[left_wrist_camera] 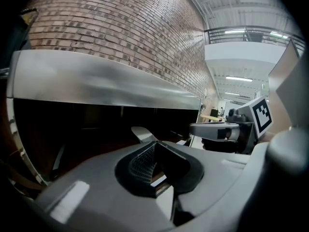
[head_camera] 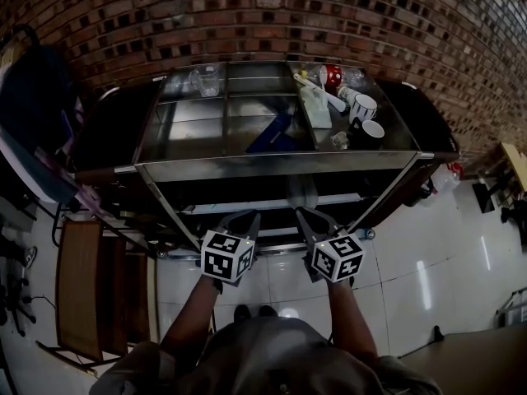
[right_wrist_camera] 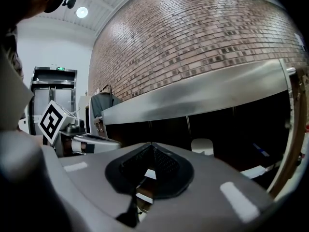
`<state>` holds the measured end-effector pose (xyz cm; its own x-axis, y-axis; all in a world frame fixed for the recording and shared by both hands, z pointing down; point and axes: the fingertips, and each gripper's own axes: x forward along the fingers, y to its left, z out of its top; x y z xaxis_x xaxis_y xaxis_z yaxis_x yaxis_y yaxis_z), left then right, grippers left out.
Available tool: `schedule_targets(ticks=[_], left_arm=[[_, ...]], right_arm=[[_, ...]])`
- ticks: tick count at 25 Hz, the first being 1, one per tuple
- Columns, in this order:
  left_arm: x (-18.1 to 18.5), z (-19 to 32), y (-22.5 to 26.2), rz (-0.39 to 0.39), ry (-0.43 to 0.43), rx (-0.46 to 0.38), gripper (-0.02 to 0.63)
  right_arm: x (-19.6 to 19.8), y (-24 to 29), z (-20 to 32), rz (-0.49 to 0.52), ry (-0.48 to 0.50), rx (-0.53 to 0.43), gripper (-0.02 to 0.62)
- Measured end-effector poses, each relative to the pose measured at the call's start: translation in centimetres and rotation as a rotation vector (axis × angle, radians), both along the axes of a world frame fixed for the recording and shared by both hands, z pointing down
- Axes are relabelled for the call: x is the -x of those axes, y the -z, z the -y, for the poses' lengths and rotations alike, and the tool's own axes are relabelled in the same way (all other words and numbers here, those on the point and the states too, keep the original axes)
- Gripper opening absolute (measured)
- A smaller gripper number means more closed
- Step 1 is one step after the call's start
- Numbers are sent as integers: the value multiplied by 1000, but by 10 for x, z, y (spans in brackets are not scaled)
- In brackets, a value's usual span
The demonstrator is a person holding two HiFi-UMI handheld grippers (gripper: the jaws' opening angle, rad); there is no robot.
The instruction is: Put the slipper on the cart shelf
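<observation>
The slipper point(head_camera: 302, 192) is grey and lies on the dark lower shelf of the metal cart point(head_camera: 280, 166), close to the front edge. In the head view it is near the middle, right under the cart's top tray. The left claw point(head_camera: 248, 217) and the right claw point(head_camera: 302, 214) are side by side in front of the cart, and both point in at the lower shelf. The slipper is at 12 o'clock from the right claw, just past its tip. From the left claw it is at about 1 o'clock. Both claws are closed, with the tips pressed together and nothing held in them. In the left gripper view the slipper point(left_wrist_camera: 142, 133) is a pale shape just above the closed tips. In the right gripper view the slipper point(right_wrist_camera: 202, 146) sits at 2 o'clock from the tips and does not touch them. On the top tray there is a clear glass point(head_camera: 206, 81) at 11 o'clock, a red can point(head_camera: 331, 74) and two white cups point(head_camera: 363, 106) at 1 o'clock, and a blue thing point(head_camera: 272, 133) in the middle. A brick wall point(head_camera: 247, 15) stands behind the cart.
</observation>
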<state>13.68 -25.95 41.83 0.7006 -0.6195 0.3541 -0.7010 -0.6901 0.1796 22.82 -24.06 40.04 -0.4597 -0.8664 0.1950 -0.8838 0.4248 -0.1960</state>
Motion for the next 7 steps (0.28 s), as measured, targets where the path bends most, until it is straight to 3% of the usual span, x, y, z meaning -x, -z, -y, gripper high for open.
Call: schedule_targets(ticks=[7], left_arm=[[-2,2,-2,4,2,-1,8]], right_arm=[[-1,3,3,8,3,-8,5]])
